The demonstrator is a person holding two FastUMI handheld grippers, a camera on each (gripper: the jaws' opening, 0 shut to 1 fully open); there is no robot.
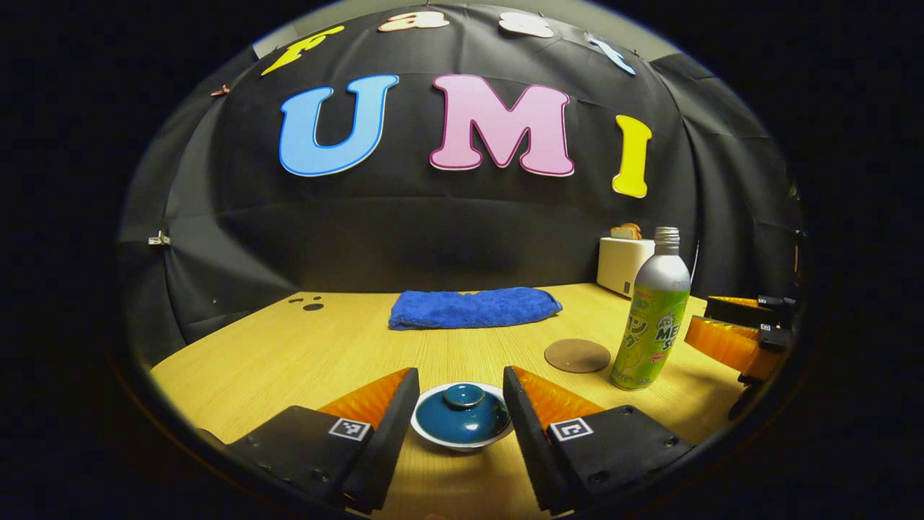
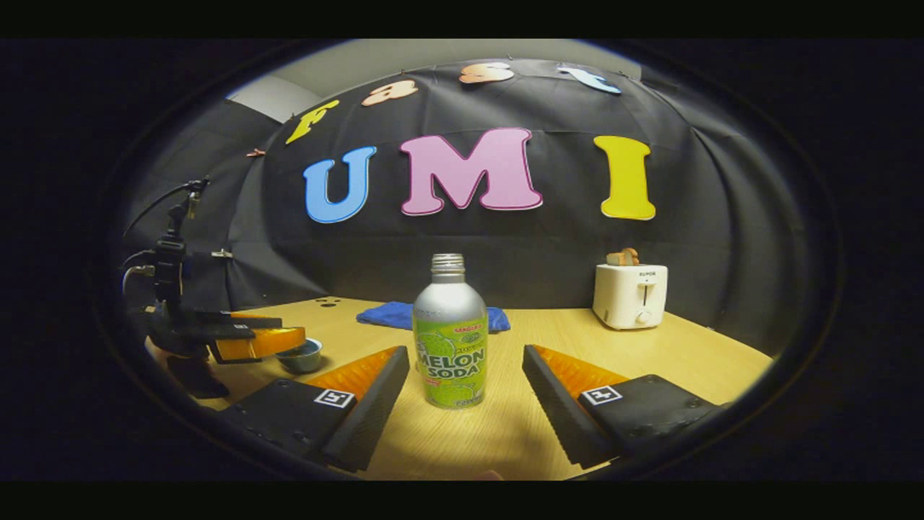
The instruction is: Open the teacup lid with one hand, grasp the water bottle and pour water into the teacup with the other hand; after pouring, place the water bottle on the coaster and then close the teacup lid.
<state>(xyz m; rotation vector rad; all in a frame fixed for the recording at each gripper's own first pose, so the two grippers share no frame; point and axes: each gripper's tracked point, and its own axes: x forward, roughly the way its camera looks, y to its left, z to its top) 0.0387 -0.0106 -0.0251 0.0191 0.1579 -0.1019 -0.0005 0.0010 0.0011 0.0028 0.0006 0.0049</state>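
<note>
Teal lidded teacup (image 1: 462, 417) sitting between spread fingers of left gripper (image 1: 462, 390), untouched; right gripper (image 2: 465, 375) gaping wide, flanking water bottle (image 2: 450, 339); coaster (image 1: 577, 355) lying beside bottle.

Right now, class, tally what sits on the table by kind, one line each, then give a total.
Teacup with lid: 1
Bottle: 1
Coaster: 1
Blue towel: 1
Toaster: 1
Total: 5

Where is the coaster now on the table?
In the left gripper view, the round brown coaster lies bare on the table, just left of the water bottle, in front of the blue towel.
</note>
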